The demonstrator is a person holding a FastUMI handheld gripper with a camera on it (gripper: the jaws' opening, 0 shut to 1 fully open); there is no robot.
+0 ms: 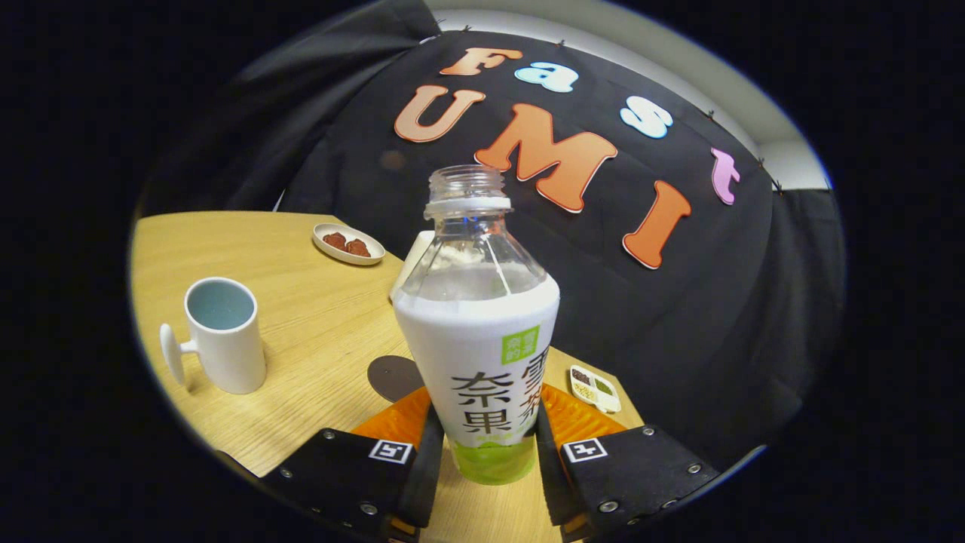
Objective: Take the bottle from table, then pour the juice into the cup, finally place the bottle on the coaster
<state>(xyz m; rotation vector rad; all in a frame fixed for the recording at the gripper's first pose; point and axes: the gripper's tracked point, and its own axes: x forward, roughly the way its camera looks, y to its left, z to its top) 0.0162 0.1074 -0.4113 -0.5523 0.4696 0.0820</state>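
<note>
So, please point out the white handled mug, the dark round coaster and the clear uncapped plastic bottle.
White handled mug (pixel 226 354): gripper view, outer wall.
Dark round coaster (pixel 392 377): gripper view, visible top.
Clear uncapped plastic bottle (pixel 482 354): gripper view, white label.

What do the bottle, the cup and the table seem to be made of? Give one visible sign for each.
Bottle, held between the claw fingers: likely clear plastic, since its see-through neck is ribbed, with a printed white sleeve.
Cup: probably glazed ceramic, white, smooth and thick-walled.
Table: pale wood or wood-look laminate, showing fine grain lines and a matt finish.
</note>
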